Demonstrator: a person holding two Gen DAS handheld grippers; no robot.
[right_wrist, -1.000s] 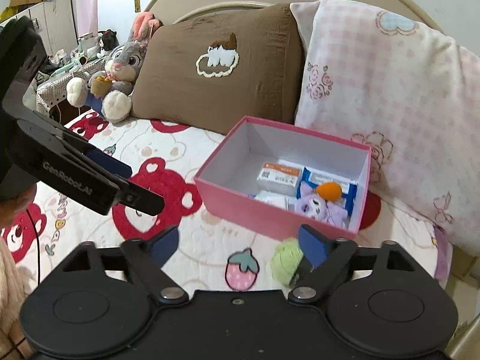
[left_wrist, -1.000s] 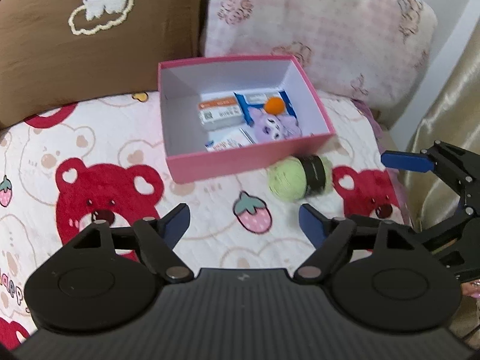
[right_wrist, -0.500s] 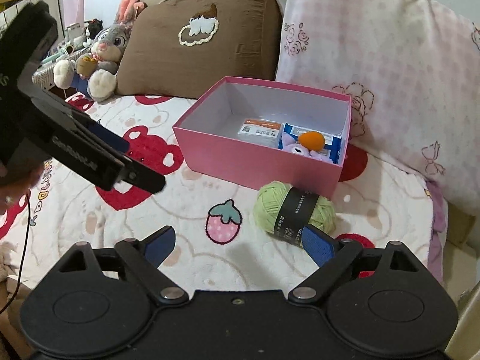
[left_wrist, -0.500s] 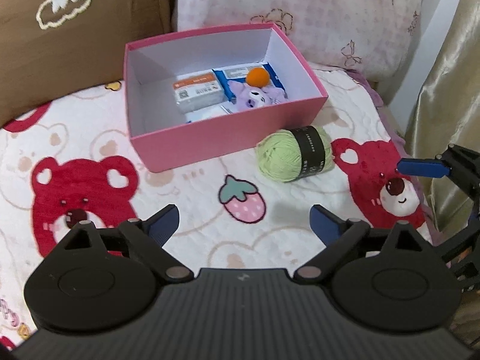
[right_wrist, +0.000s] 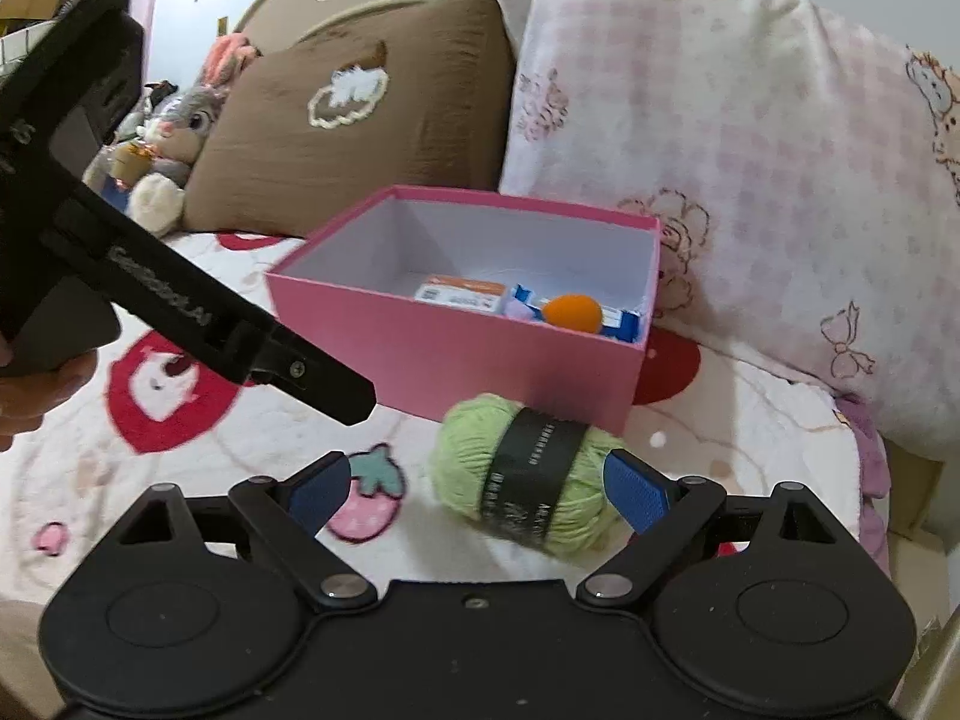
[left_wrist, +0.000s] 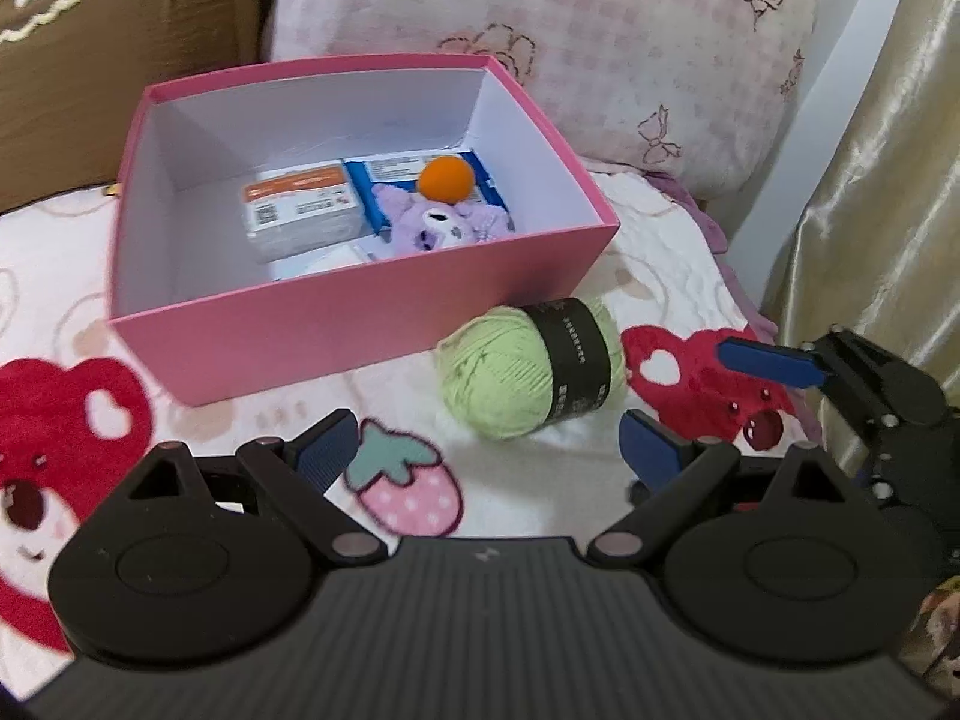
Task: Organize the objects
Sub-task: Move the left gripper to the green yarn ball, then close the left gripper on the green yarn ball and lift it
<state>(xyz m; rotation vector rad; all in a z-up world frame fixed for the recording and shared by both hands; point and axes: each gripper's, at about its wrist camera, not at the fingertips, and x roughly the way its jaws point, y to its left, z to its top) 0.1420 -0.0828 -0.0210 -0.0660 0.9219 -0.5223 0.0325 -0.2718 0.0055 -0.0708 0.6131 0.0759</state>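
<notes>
Closing off-centre, the right gripper (right_wrist: 477, 489), wide open around the yarn (right_wrist: 525, 477), might roll it across the soft bed (right_wrist: 180, 462) or squash it. The left gripper (left_wrist: 489, 450), also wide and empty, hangs near the box (left_wrist: 360, 324) and may bump it.

Green yarn (right_wrist: 528, 474), pink box (left_wrist: 360, 324)

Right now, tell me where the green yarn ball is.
The green yarn ball lies on the bear-print bedspread just in front of the pink box's near right corner, between the open right tongs in the right wrist view.
</notes>
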